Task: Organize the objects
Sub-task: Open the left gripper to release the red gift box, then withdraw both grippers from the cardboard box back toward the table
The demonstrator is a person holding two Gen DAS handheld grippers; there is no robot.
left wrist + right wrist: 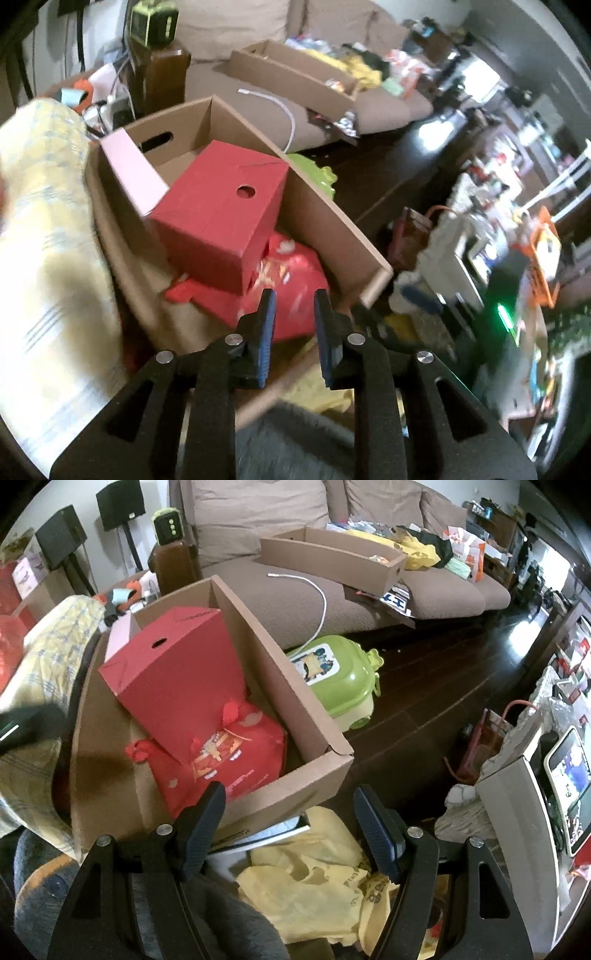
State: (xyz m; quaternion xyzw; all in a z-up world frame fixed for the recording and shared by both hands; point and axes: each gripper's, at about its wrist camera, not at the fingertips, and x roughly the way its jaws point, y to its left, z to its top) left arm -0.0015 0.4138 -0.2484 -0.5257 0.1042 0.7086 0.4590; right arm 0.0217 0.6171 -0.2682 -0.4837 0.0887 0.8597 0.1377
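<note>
Left wrist view: the left gripper (294, 297) hangs above the near end of an open cardboard box (332, 218). Its jaws stand narrow, with a small gap between the blue pads, and nothing is between them. No earlier picture is supplied for comparison. The view is partly blurred.

Inside the cardboard box, a red carton (218, 218) with a round hole in its upper face lies tilted, its lower end resting on a red bag (295, 280). A pink box (129, 173) leans against the box's left wall. A yellow patterned cloth (48, 229) fills the left edge of the view.

In the right wrist view, the right gripper (290, 794) is positioned at the near wall of the cardboard box (280, 686). Its jaws are set wide and hold nothing. Below them lie crumpled yellow plastic bags (314, 882). The red carton (177, 679) leans on the red bag (229, 760), which carries printed graphics.

A green toy case (340, 675) lies on the dark floor just beside the box's right wall. Behind it stands a brown sofa (258, 576), carrying a white cable (317, 594) and a second, shallow cardboard tray (325, 561).
</note>
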